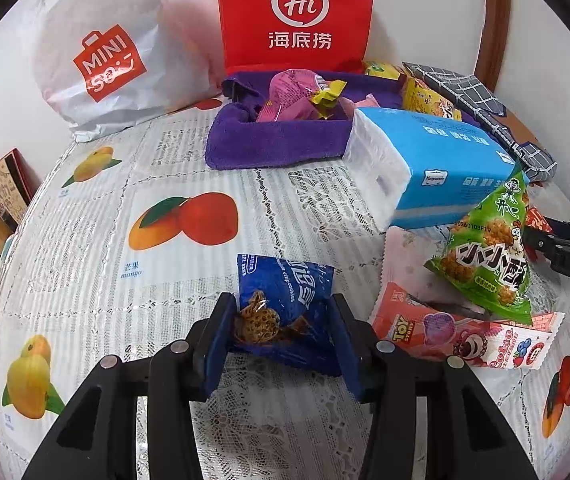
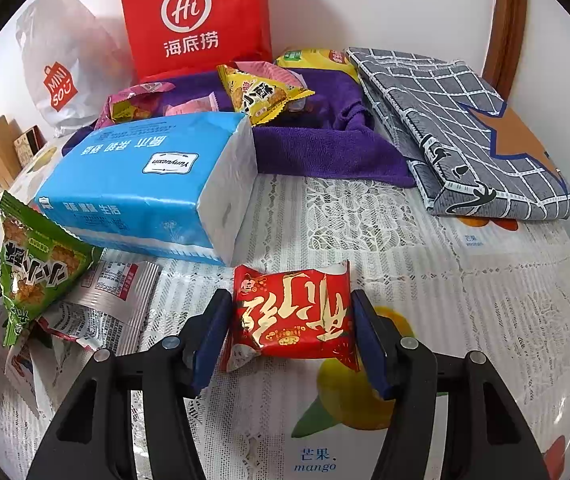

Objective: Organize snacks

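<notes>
On the fruit-print lace tablecloth, the left gripper clamps its 2 blue pads on a blue chocolate-chip cookie packet, while the right gripper squeezes a red gold-lettered snack pouch before the purple towel-lined tray.

Tissue pack on the surface before the towel tray holding snacks, two bags behind it, folded cloth at right.
</notes>
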{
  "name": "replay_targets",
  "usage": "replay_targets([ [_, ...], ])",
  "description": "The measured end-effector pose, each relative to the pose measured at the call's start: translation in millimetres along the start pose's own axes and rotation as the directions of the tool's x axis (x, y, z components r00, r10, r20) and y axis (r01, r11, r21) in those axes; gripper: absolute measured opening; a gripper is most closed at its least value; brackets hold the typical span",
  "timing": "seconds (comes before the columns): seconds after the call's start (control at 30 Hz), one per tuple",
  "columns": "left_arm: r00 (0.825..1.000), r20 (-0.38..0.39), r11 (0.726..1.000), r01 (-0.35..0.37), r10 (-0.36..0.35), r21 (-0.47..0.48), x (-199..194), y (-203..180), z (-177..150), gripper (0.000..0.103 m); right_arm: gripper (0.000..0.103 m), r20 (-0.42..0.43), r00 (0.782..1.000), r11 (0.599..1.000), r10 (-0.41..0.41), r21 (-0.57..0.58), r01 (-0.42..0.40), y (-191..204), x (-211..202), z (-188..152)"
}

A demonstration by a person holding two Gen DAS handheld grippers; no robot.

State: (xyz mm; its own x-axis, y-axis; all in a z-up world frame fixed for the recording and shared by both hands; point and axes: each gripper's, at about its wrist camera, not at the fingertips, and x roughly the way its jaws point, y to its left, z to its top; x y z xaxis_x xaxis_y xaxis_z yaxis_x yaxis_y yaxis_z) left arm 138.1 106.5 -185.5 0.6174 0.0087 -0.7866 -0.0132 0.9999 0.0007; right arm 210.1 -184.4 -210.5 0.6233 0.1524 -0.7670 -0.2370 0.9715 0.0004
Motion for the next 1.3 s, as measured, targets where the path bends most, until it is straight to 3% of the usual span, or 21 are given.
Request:
replay_targets([
  [0.77, 1.000, -0.002, 1.000, -0.007, 0.007, -0.013, 1, -2, -1, 0.047, 0.060, -0.004, 1.000, 1.000, -0.014, -0.013, 0.014, 1, 1, 0],
  [1.03, 1.000, -0.003, 0.997, 0.002, -0.002, -0.072, -8, 6, -2, 0.043, 0.053, -0.007, 1.000, 1.000, 0.013, -0.002, -0.013, -1, -5, 1],
  [1.17, 0.997, 0.013, 0.990, 0.079, -0.078, -0.115, -28, 8, 1, 0.043, 0.052, -0.018, 0.999, 0.999, 0.039, -0.018, -0.040, 4, -13, 0],
  [1.3, 0.994, 0.056, 0.990, 0.101, -0.095, -0.100, -54, 4, 13, 0.043, 0.051, 0.017, 0.999, 0.999, 0.036, -0.031, -0.036, 12, -34, 5],
])
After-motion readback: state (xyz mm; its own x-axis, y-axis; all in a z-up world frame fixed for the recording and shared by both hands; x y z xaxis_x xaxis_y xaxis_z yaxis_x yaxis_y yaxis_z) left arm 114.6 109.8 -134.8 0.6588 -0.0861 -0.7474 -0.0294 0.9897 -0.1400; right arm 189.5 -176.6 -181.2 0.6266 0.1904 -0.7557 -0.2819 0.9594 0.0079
